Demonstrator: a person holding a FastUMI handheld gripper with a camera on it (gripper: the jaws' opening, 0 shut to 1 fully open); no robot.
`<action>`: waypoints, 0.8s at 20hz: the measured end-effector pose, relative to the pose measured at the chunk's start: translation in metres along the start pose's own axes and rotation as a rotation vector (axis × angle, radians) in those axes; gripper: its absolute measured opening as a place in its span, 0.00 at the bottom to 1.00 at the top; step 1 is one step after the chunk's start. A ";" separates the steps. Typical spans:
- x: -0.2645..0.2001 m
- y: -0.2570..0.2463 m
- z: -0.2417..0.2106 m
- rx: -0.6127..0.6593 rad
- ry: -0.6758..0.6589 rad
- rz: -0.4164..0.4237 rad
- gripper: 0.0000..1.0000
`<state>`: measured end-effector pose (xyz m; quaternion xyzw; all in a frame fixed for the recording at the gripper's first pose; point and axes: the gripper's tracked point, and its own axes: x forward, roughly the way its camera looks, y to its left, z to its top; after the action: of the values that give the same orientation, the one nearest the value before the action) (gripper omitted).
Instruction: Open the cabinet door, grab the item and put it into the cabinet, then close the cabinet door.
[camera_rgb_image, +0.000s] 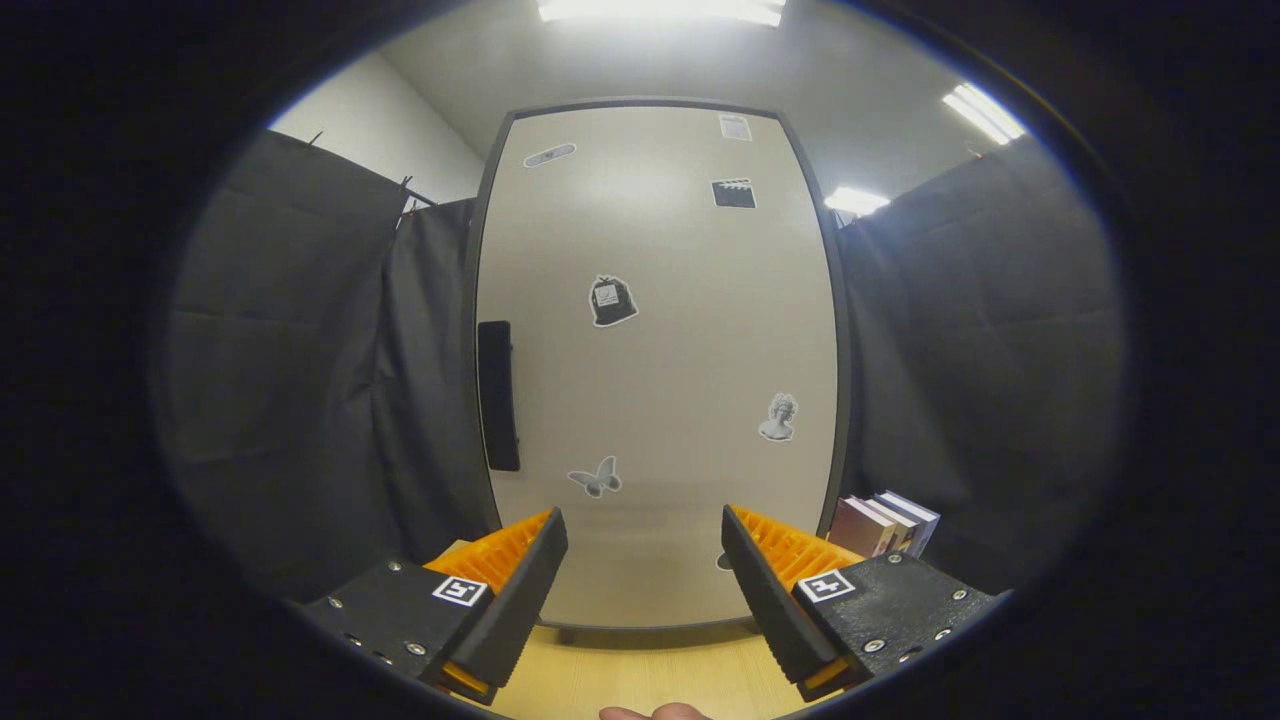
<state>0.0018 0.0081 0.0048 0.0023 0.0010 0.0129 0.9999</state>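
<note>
A tall pale cabinet door stands shut straight ahead, beyond the fingers, with several small stickers on it. Its dark vertical handle runs along the door's left edge, up and to the left of the left finger. My gripper is open, its fingers spread wide with nothing between them, held a short way in front of the door's lower part. A few books stand upright on the wooden surface right of the cabinet, just beyond the right finger.
Black cloth walls close in on both sides of the cabinet. A light wooden surface lies under the fingers. Part of a hand shows below the gripper. Ceiling lights shine above.
</note>
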 end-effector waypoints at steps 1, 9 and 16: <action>0.001 0.000 -0.002 -0.002 0.003 -0.001 0.96; 0.005 0.007 0.002 -0.018 0.001 0.012 0.96; 0.033 0.045 0.006 -0.011 0.010 0.081 0.96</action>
<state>0.0341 0.0539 0.0108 -0.0032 0.0057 0.0536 0.9985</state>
